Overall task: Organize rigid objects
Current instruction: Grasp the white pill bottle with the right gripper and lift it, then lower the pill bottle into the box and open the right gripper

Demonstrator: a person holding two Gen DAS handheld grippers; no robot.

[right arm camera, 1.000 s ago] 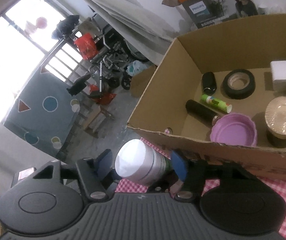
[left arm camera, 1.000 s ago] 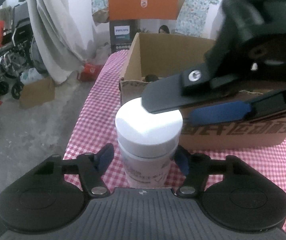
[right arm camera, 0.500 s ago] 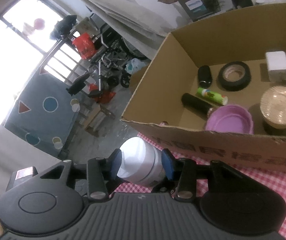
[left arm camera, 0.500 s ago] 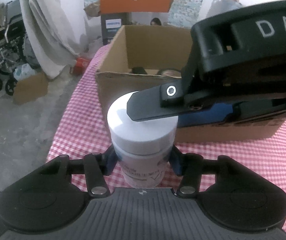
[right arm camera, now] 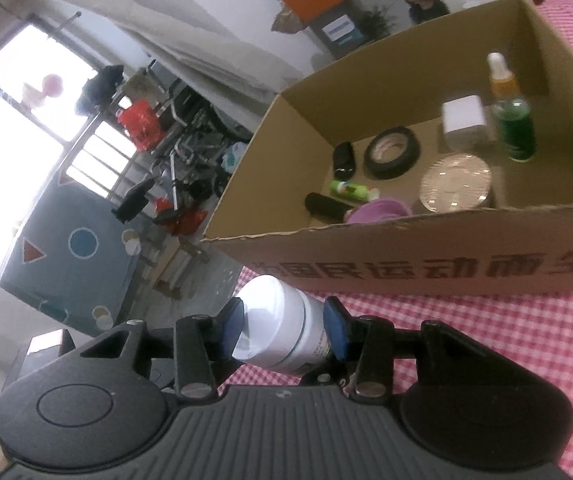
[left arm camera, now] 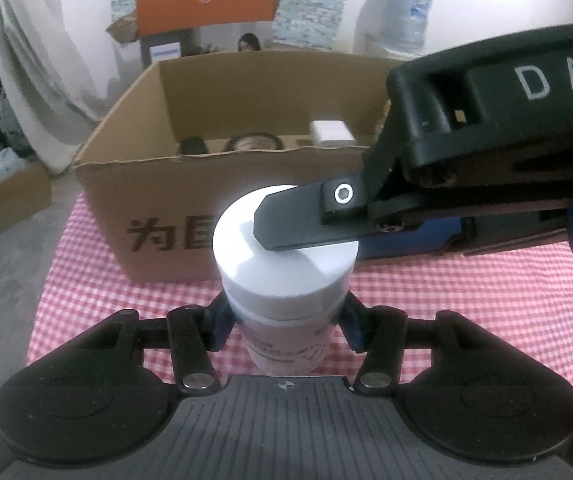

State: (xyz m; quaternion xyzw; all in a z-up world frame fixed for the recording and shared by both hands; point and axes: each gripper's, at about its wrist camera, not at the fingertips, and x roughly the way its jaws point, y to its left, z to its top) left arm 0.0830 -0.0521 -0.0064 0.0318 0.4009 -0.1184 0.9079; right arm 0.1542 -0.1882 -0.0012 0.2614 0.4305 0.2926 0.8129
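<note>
A white plastic jar (left arm camera: 282, 256) with a wide white cap and a printed label is upright over the red-checked cloth (left arm camera: 466, 300), just in front of an open cardboard box (left arm camera: 206, 208). My left gripper (left arm camera: 286, 320) is shut on the jar's body below the cap. From the right, my right gripper's black finger (left arm camera: 298, 220) lies across the cap. In the right wrist view the right gripper (right arm camera: 284, 332) is shut on the jar's cap (right arm camera: 274, 320), with a blue pad pressed on each side. Whether the jar's base touches the cloth is hidden.
The box (right arm camera: 446, 260) holds a black tape roll (right arm camera: 392, 152), a white cube (right arm camera: 464, 118), a green bottle (right arm camera: 514, 120), a purple lid (right arm camera: 380, 212), a round gold-topped jar (right arm camera: 456, 182) and small tubes. The table's left edge drops to the floor (left arm camera: 2, 272), with clutter beyond it.
Both grippers have closed from standing apart around the jar to pressing on it. Both hands have swung with it, so the box now sits more centred in the left wrist view.
</note>
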